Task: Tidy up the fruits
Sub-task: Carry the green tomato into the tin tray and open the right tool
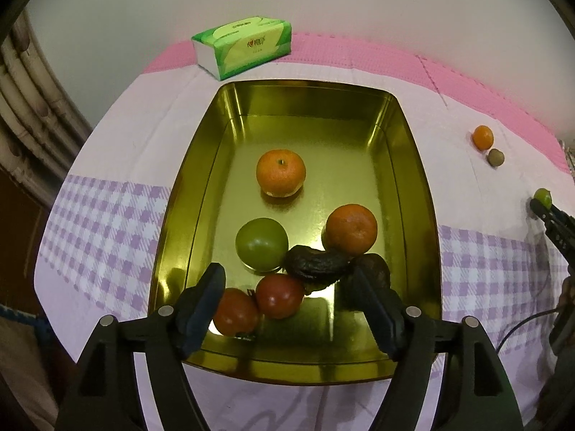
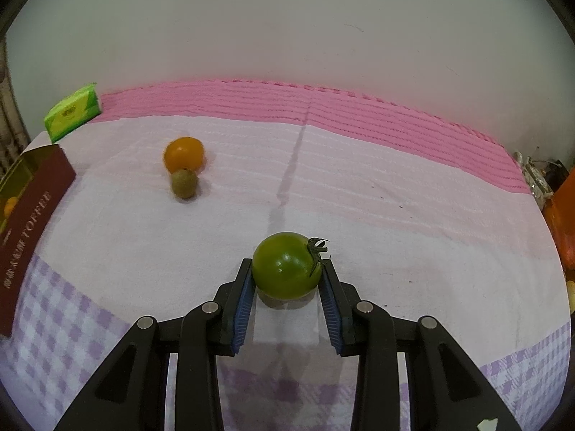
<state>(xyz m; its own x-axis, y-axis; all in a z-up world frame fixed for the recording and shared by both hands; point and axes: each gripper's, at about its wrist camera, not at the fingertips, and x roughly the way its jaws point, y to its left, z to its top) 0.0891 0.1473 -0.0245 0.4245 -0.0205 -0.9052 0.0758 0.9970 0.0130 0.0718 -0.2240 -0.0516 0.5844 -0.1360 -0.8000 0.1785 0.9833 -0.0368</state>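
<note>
A gold tin tray [image 1: 201,194] holds two oranges [image 1: 281,172] [image 1: 351,229], a green tomato [image 1: 261,244], two red tomatoes [image 1: 279,295] [image 1: 235,311] and dark wrinkled fruit [image 1: 318,265]. My left gripper [image 1: 289,309] hovers open over the tray's near end, holding nothing. My right gripper [image 2: 287,280] is shut on a green tomato [image 2: 286,265] that rests on the cloth; it also shows in the left wrist view [image 1: 542,197]. An orange [image 2: 184,154] and a kiwi [image 2: 184,183] lie together on the cloth, far left of the right gripper.
A green tissue pack [image 1: 242,46] lies behind the tray. The tray's dark red side [image 2: 28,222] stands at the left of the right wrist view. A pink mat [image 2: 359,115] runs along the wall. An orange object [image 2: 566,215] sits at the right edge.
</note>
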